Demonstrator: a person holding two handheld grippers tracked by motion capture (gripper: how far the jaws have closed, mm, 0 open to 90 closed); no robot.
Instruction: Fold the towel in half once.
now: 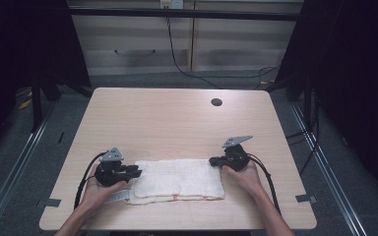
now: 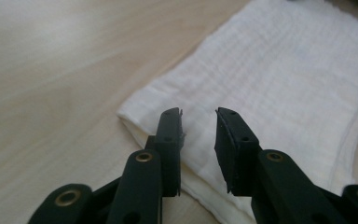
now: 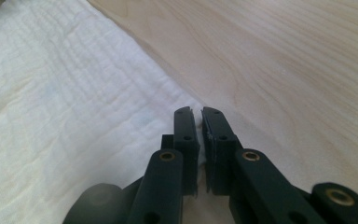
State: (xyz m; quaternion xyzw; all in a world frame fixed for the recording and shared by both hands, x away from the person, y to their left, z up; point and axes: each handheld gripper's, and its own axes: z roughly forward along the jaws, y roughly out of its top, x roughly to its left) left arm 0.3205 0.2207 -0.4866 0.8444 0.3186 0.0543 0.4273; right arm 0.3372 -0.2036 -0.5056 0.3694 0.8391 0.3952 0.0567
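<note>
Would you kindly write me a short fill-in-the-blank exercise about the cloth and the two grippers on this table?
1. The folded cloth on the table is ____ in colour.
2. The left gripper has its jaws standing ____, with a clear gap over the cloth's corner.
3. The right gripper sits at the cloth's ____ end in the high view.
4. The dark round hole lies in the table's ____ half, away from the person.

Missing words: white; open; right; far
</note>
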